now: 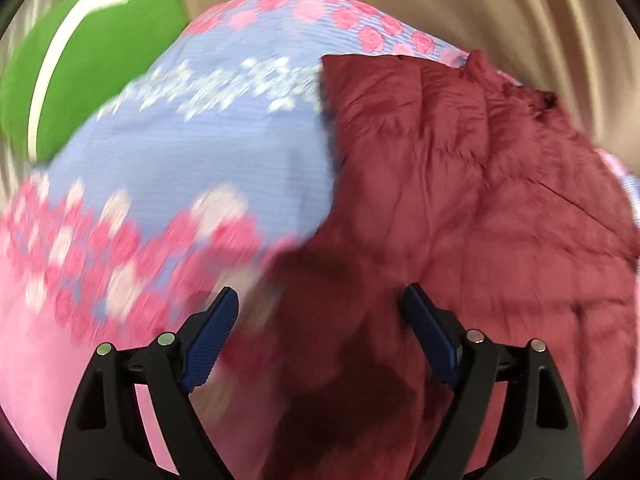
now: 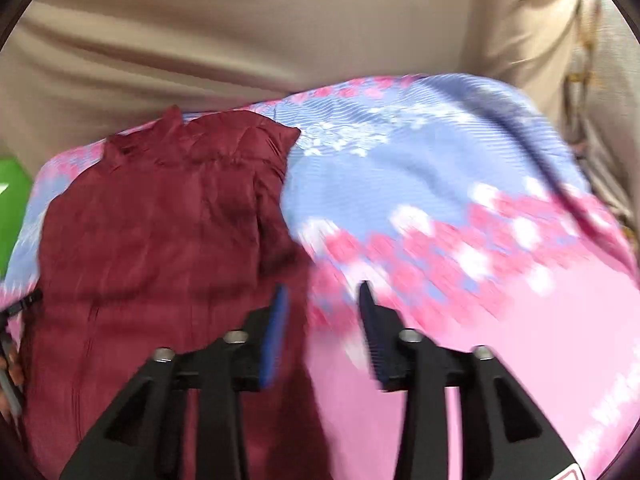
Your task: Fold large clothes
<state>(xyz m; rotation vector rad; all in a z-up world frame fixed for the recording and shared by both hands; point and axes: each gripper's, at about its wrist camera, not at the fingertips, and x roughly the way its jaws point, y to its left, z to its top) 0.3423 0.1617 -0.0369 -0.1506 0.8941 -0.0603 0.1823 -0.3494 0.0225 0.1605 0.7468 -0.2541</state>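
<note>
Left wrist: left tool [image 1: 320, 312] gaping, empty, angled down over maroon garment [image 1: 460, 200]; right tool [image 2: 324, 304] half-open, empty.

right tongs [image 2: 322, 292] are hanging open with nothing between them, right over the edge where a maroon quilted jacket [image 2: 160, 232] lies spread on a pink and blue floral bedsheet [image 2: 460, 208], beige curtain [image 2: 240, 40] behind, bit of green [image 2: 12, 204] far left
</note>
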